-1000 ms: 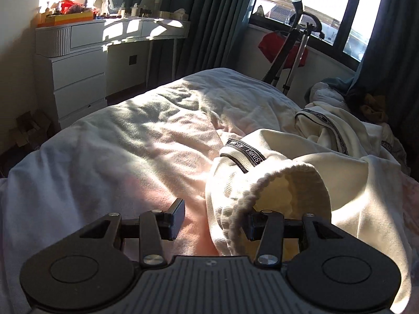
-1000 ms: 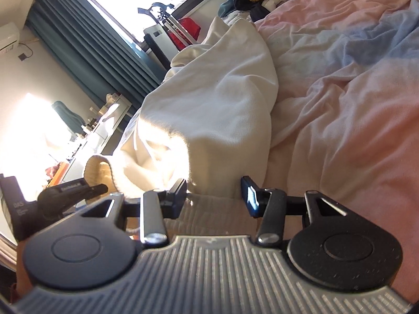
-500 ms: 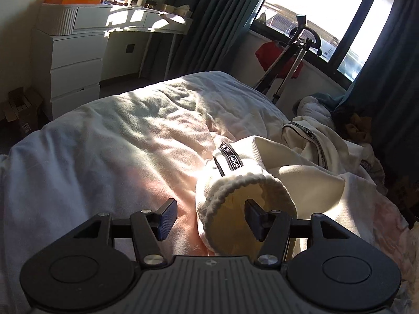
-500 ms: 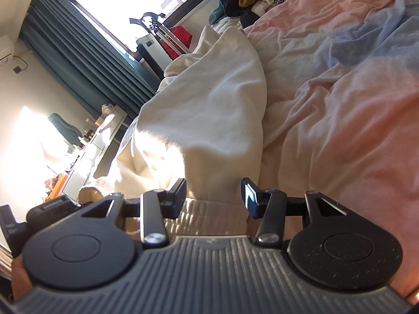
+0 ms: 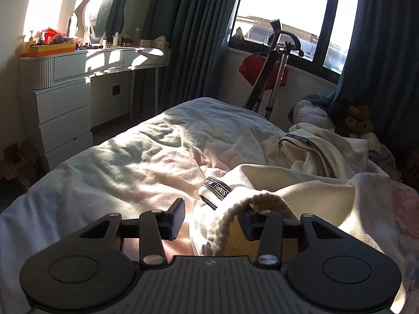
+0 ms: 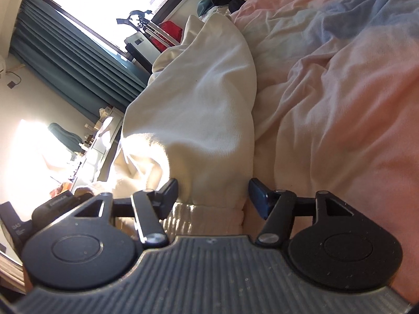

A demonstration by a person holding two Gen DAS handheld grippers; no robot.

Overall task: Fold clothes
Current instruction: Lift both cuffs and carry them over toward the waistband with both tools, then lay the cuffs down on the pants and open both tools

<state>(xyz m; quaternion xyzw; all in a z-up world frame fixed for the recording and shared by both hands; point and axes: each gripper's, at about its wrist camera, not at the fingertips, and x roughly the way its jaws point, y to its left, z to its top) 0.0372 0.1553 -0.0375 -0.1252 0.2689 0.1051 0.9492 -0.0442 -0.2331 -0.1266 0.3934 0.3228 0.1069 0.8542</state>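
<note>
Sunlit bedroom: white dressing table [image 5: 86, 62] with mirror [image 5: 107, 10], dark teal curtains [image 5: 193, 34], wide window [image 5: 285, 7]

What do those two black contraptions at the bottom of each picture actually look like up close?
Both look alike. The left gripper and right gripper each have a grey ribbed base, two black rounded plates with a circular disc moulded in, and black linkage arms joined by silver screws. Their fingers end in flat dark rectangular pads; on the right gripper one pad looks bluish. No cables or sleeves show.

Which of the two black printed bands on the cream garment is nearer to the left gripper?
The band reading SIMPLE, just beyond the left gripper beside the ribbed cuff. The other band lies farther back, towards the window.
</note>
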